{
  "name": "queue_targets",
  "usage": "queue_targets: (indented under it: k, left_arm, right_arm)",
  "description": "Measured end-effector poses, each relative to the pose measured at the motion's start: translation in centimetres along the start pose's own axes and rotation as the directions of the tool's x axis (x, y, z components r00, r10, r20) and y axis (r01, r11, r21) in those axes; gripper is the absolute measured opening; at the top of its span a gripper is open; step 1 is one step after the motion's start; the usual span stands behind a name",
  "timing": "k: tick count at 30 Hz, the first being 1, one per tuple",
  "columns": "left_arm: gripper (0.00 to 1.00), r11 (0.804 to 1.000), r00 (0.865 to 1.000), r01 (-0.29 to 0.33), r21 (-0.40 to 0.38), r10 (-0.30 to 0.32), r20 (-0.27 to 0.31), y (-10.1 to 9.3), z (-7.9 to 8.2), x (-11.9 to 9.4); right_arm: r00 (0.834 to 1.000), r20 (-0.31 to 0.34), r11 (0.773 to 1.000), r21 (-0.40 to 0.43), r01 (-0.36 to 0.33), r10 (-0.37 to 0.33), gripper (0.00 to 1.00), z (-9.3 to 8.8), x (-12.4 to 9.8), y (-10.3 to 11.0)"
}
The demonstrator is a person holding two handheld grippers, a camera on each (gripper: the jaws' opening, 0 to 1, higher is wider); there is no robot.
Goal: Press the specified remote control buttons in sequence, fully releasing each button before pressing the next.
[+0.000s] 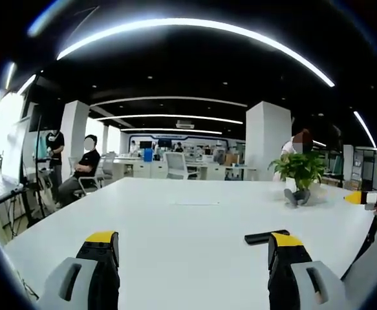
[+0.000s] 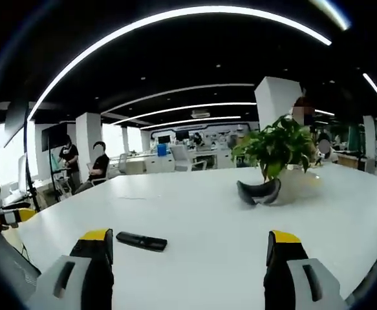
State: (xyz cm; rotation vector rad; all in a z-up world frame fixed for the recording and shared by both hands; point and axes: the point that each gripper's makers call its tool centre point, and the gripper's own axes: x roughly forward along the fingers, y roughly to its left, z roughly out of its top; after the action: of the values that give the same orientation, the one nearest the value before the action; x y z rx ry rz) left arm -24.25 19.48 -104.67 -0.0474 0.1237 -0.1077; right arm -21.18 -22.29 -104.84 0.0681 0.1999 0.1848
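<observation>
While both grippers gape, the remote [image 2: 141, 241] lies on the table [image 2: 201, 219]

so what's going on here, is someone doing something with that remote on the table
A person holds a two-jaw gripper in each hand over a large white table. Both the left gripper and the right gripper are open and hold nothing. A black remote control lies flat on the table, untouched, and neither gripper is at it, so no button is being pressed at this moment. A potted plant stands farther back with a dark curved object beside it. Other people sit and stand in the office background.
</observation>
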Motion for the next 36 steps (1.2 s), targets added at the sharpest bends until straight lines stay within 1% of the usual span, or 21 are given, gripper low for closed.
queue_targets:
  k: [2, 5, 15, 30, 33, 34, 35, 36]
  left_arm:
    - [0.99, 1.000, 1.000, -0.002, 0.002, 0.002, 0.001, 0.0, 0.0, 0.0]
    - [0.99, 1.000, 1.000, -0.005, 0.001, 0.005, -0.001, 0.1, 0.0, -0.1]
    - [0.99, 1.000, 1.000, -0.008, 0.000, 0.008, 0.004, 0.1, 0.0, -0.1]
    - [1.00, 1.000, 1.000, -0.008, 0.004, 0.008, 0.004, 0.1, 0.0, -0.1]
    - [1.00, 1.000, 1.000, -0.019, 0.007, 0.019, -0.008, 0.3, -0.2, -0.1]
    - [1.00, 1.000, 1.000, -0.017, 0.010, 0.017, -0.008, 0.3, -0.2, -0.1]
    - [1.00, 1.000, 1.000, -0.013, 0.013, 0.013, -0.001, 0.2, -0.1, -0.2]
    - [1.00, 1.000, 1.000, -0.013, 0.013, 0.012, 0.006, 0.2, 0.0, -0.2]
  right_arm:
    - [1.000, -0.021, 1.000, -0.006, -0.003, 0.003, 0.99, -0.4, 0.1, 0.0]
    - [1.000, -0.023, 1.000, -0.002, -0.010, 0.010, 0.99, -0.6, 0.1, 0.1]
    - [1.000, -0.018, 1.000, -0.017, -0.004, 0.004, 0.99, -0.5, 0.0, 0.1]
    - [1.000, -0.011, 1.000, -0.012, 0.006, -0.006, 0.99, -0.4, 0.0, 0.0]
    - [0.999, -0.051, 1.000, -0.026, 0.010, -0.012, 0.99, -1.1, 0.2, -0.1]
    - [0.998, -0.062, 1.000, -0.029, -0.002, 0.000, 0.99, -1.3, 0.3, 0.0]
    - [0.998, -0.055, 0.999, -0.027, -0.020, 0.019, 0.99, -1.2, 0.3, 0.3]
    - [0.999, -0.017, 0.999, -0.022, -0.041, 0.041, 0.99, -0.5, 0.2, 0.7]
